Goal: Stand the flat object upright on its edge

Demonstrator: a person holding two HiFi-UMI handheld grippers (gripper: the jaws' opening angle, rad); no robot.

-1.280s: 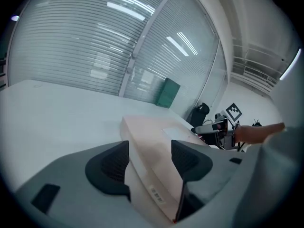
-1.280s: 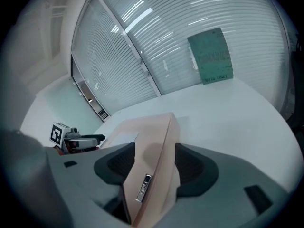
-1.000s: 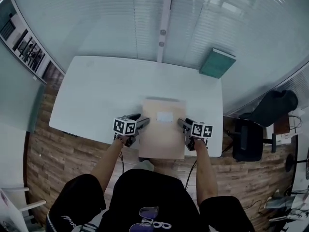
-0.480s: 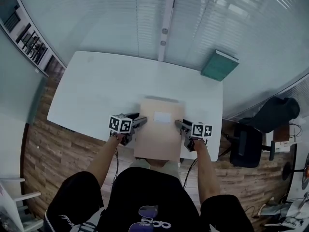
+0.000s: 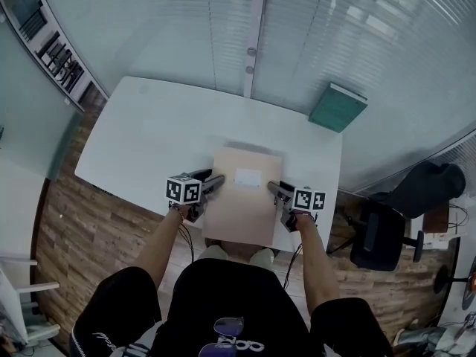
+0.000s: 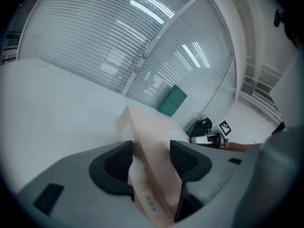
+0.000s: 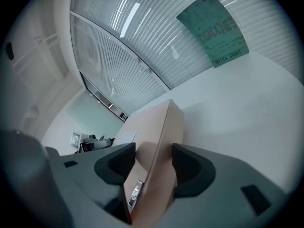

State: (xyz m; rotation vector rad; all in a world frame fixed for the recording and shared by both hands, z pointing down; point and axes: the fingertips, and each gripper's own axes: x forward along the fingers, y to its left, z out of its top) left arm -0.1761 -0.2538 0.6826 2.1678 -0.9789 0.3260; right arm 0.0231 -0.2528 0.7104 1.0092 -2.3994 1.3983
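From the head view, my left tongs [image 5: 214,182] and right tongs [image 5: 274,189] each clamp one long side of the flat cardboard box [image 5: 242,207]. Its broad face is turned up toward me, with a white label [image 5: 248,176] near the far end. The box's near end reaches out past the near edge of the white table [image 5: 149,136], and I cannot tell whether its far edge touches the tabletop. A green book [image 5: 338,106] lies at the table's far right corner, well apart from the box.

In the left gripper view, both dark pads of my left tongs [image 6: 151,152] press on the cardboard box [image 6: 151,175], which runs slantwise between them with a barcode sticker at its near end. My right tongs [image 6: 209,137] show past the box, and the green book [image 6: 172,100] is beyond.

In the right gripper view, my right tongs [image 7: 153,158] are likewise closed on the cardboard box [image 7: 156,132], gripping its thin edge. The green book [image 7: 213,30] is at the far side.
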